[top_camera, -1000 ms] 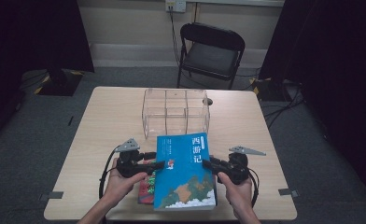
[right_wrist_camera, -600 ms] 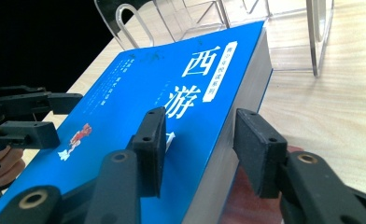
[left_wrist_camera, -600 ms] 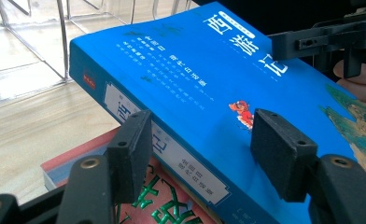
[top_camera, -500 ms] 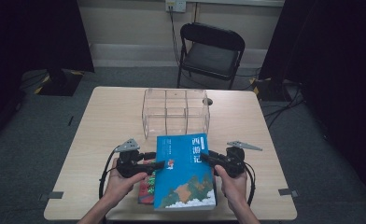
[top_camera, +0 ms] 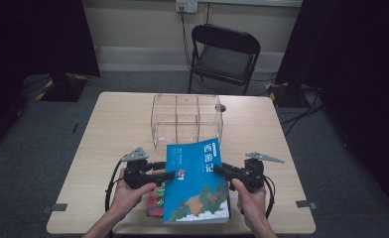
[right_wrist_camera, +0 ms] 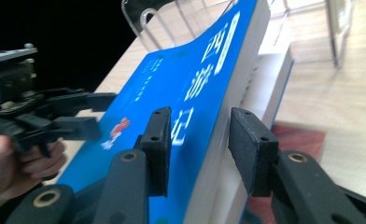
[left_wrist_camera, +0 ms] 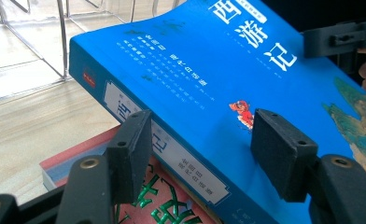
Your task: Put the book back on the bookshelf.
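The blue book (top_camera: pixel 197 181) lies just in front of the clear rack (top_camera: pixel 186 119), on the person's side of it, with its far corner almost at the front wall of the rack. It is held from both sides, most probably because it is thick and heavy, and one grip at an edge would let it sag or twist.

The left tongs (top_camera: pixel 165 174) pinch the spine side: in the left gripper view one pad (left_wrist_camera: pixel 132 140) sits against the spine label and the other rests on the front cover. The right tongs (top_camera: pixel 220 169) take the opposite side, the open page edge. Their jaws have just been closing, with the book between them, and in the right gripper view one pad lies on the cover while the other meets the white pages from below, so they seem to pinch it also.

Held so, the book is tilted, its far end raised toward the rack and clear of the red book (top_camera: pixel 154 201), which lies flat under it on the worktop (top_camera: pixel 113 134), farther from the rack. This pose suggests that the book is being lifted off the pile, perhaps to stand it in one compartment of the rack.

The book is a thick paperback with a bright blue cover, large white characters near its top, a small red figure in the middle, and a picture of green and brown land at the end farthest from the rack. The cover bends a little.
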Motion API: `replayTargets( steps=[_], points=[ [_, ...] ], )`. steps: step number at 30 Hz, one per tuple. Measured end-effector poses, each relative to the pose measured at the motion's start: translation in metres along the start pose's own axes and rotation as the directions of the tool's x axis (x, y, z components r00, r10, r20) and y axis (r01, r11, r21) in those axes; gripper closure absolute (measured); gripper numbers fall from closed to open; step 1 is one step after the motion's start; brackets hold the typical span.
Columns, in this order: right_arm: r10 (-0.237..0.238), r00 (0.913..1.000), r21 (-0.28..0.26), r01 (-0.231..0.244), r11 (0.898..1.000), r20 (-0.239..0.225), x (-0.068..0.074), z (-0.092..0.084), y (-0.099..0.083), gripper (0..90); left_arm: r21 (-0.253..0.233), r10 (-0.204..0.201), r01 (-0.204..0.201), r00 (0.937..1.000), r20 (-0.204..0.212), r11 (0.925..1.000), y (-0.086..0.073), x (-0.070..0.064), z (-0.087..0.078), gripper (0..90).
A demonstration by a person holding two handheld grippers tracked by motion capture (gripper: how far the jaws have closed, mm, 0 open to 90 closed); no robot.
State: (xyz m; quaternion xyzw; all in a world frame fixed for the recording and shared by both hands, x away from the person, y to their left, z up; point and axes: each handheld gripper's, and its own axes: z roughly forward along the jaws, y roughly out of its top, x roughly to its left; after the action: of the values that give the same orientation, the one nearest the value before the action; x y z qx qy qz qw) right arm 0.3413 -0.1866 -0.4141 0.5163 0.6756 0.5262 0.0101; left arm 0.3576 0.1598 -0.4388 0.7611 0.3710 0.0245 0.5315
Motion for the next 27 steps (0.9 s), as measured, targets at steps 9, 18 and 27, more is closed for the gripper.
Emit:
replayTargets(
  steps=[9, 18, 27],
  points=[
    [0.068, 0.9955, 0.069, -0.063, 0.996, -0.067, -0.004, 0.007, -0.003, 59.8, 0.007, -0.029, 0.029, 0.9994, 0.017, 0.9996, -0.001, 0.001, 0.003, 33.8],
    [0.076, 0.99, 0.097, -0.065, 0.993, -0.119, -0.01, 0.039, 0.013, 56.0, 0.029, -0.054, 0.054, 0.9984, 0.015, 0.9981, 0.002, 0.002, 0.005, 30.9],
    [-0.009, 0.9832, 0.203, 0.047, 0.978, -0.182, -0.004, 0.065, 0.03, 51.1, 0.053, -0.072, 0.072, 0.9974, -0.002, 0.996, 0.005, 0.003, 0.013, 19.7]
  ],
)
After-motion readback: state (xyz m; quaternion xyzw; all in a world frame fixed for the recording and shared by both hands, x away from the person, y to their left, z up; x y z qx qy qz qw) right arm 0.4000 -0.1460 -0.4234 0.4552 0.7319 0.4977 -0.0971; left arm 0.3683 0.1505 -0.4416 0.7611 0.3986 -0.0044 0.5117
